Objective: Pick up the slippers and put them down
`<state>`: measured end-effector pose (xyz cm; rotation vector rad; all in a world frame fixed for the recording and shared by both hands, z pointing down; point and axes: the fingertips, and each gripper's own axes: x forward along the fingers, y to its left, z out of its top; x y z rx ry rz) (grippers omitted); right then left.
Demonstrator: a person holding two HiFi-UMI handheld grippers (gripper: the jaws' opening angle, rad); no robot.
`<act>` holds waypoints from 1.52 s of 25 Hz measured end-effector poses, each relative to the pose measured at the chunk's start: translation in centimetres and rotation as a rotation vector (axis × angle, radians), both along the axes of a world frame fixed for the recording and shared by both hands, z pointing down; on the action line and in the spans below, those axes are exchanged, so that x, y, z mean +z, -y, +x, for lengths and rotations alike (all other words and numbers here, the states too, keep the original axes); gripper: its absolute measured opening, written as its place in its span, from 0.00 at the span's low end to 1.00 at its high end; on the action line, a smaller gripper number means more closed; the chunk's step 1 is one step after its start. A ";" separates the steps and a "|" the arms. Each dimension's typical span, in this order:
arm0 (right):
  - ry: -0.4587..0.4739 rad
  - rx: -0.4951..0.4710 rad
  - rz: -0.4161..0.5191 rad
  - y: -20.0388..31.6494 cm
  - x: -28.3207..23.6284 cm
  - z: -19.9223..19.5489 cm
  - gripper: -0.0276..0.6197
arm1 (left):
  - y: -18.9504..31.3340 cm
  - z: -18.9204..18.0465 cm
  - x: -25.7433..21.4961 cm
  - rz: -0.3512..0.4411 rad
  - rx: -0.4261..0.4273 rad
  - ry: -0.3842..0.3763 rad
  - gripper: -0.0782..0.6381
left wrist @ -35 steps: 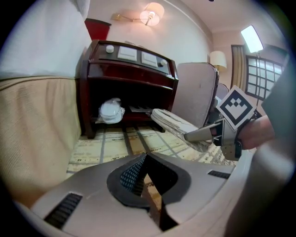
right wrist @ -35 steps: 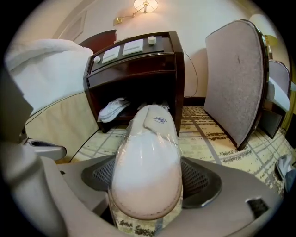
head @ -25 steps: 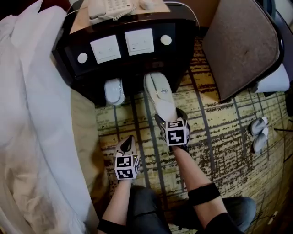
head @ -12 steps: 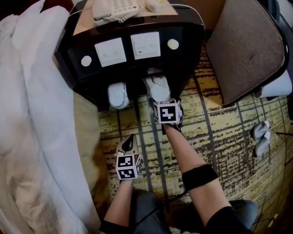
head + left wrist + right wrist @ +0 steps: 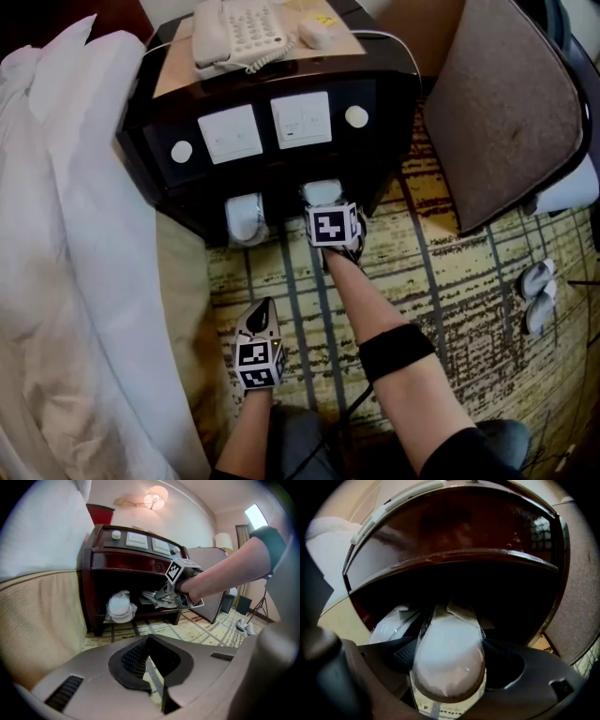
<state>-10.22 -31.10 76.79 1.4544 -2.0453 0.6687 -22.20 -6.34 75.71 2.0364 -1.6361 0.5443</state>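
Slippers clamped in right claw, left claw closed, empty

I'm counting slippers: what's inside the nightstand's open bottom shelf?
Wrapped slippers lie at its left. At its right, the right gripper grips a second pack, partly inside. Further back it is too dark to see.
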 end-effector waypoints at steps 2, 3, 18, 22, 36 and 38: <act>-0.004 -0.001 -0.002 0.2 0.5 -0.2 0.73 | -0.1 -0.3 0.1 0.005 -0.007 0.009 0.11; -0.003 -0.001 0.001 0.2 0.7 -0.3 0.73 | -0.1 -0.5 0.2 0.006 -0.011 0.015 0.11; -0.037 -0.070 0.053 -0.6 0.8 -0.9 0.82 | -0.7 -0.8 0.8 -0.008 -0.016 0.004 0.11; -0.047 -0.090 0.074 -1.4 -0.4 -0.7 0.82 | -0.8 -0.8 0.4 -0.008 -0.021 0.008 0.11; 0.122 -0.121 0.172 -10.6 -8.3 4.2 0.44 | -2.0 -0.1 -4.6 0.064 -0.019 0.013 0.11; 0.144 -0.119 0.193 -12.4 -9.8 5.2 0.35 | -2.4 -0.1 -5.6 0.076 -0.025 0.013 0.11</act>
